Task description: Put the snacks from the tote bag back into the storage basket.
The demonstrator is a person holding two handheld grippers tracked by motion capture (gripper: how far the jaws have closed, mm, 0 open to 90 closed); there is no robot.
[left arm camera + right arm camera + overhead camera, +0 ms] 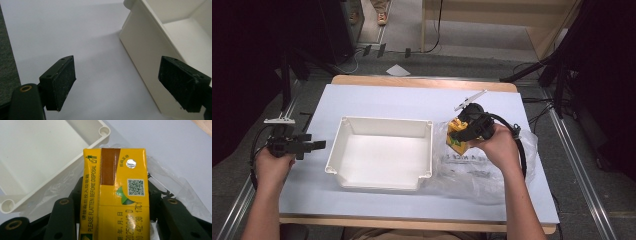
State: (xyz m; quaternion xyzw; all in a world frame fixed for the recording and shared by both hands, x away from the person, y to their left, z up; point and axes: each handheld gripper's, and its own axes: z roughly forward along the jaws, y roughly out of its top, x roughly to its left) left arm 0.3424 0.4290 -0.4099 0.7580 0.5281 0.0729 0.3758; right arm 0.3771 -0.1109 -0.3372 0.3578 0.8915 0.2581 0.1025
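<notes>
We see the right gripper (460, 131) pinching a yellow drink carton (116, 195) between its jaws, held over a clear plastic bag (472, 167) on the right of the table (377, 97), just beside the near right corner of a white tray (379, 152). The left gripper (117, 82) rests at the tray's left with its jaws spread wide around nothing.
</notes>
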